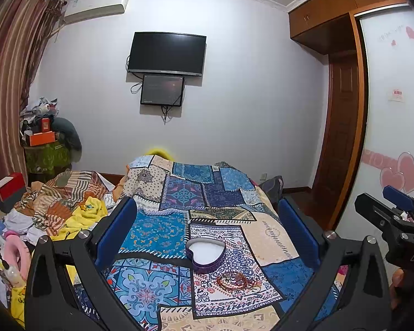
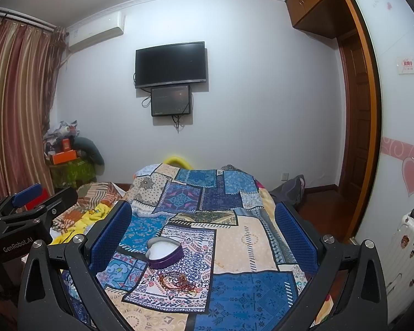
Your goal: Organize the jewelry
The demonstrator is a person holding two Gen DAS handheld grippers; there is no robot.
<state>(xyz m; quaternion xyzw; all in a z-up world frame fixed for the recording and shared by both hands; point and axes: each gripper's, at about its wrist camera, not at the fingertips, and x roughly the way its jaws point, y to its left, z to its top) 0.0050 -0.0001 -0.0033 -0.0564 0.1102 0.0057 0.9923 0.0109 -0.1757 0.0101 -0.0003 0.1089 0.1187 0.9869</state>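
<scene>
Pre-grasp stage, nothing picked yet. Left gripper [image 1: 207, 220] and right gripper [image 2: 202, 220] both hovered over the patchwork blue-and-beige bedspread [image 1: 265, 237], fingers spread wide, holding nothing. Purple heart-shaped tin with white lining [image 1: 206, 254] sat lidless mid-bed; tangled pile of reddish-gold beaded bracelets [image 1: 236, 280] lay just beside it, nearer the cameras. Likely next: descend on one bracelet, pinch a single strand, carry it into the tin.
</scene>
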